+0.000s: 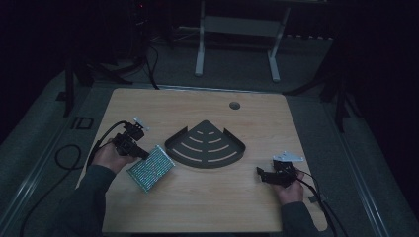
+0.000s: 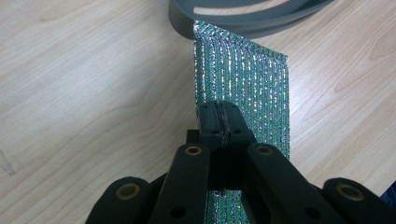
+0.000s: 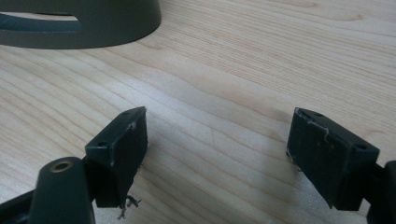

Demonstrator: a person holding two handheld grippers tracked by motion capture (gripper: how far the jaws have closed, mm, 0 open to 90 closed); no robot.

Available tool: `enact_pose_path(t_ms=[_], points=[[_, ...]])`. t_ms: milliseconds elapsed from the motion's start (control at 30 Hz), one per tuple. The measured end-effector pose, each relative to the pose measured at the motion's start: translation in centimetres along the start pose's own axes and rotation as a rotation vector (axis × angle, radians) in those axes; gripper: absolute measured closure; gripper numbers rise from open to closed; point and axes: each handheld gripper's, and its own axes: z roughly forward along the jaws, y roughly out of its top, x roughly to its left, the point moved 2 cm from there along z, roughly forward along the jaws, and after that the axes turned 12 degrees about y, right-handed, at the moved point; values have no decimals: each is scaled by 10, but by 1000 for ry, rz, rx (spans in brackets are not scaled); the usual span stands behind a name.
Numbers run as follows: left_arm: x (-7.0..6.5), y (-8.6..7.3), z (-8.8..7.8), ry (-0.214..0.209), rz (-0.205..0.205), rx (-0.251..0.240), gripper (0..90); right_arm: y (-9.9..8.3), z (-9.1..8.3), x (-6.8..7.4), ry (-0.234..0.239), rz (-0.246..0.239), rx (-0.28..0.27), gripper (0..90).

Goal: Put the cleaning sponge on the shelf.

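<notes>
At the table's left side: left gripper (image 1: 142, 152) sits at about nine o'clock from the grey rack, jaws clamped flat on the near edge of the scouring pad.
Scouring pad (image 1: 151, 168): green, silver-threaded, rectangular; in the high view it lies at the rack's seven o'clock, apart from the person's left hand (image 1: 109, 158). In the left gripper view its far corner (image 2: 243, 88) comes up to the rack's wall; touching or just short, I cannot tell.
Rack (image 1: 206, 144): fan-shaped, slotted, grey corner shelf at table centre, its curved rim toward the person, nothing in it.
Right gripper (image 1: 263, 174): at the rack's four o'clock, well apart from it, jaws spread wide and holding nothing, over bare wood (image 3: 224, 70).
Step in hand, as judged: pad gripped, carry toward the rack under way.
Next move, as judged: lift the pad enough for its leading edge to pass the raised rim, travel toward two o'clock, lower it flat onto the slots, then release.
Right gripper's part: idle; could steady the rack should it slide.
</notes>
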Motion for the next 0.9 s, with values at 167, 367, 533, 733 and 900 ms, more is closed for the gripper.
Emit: enact_pose_path(t_ms=[167,367,533,733,900], points=[[1,6,-4,4,5,-7,900,0,0,0,0,0,0,196],[3,13,-8,9,9,-14,900,0,0,0,0,2,1,196],[3,20,-10,12,15,-15,900,0,0,0,0,2,1,196],[5,28,-12,18,9,-21,900,0,0,0,0,2,1,196],[3,37,-12,22,20,-20,900,0,0,0,0,3,1,196]])
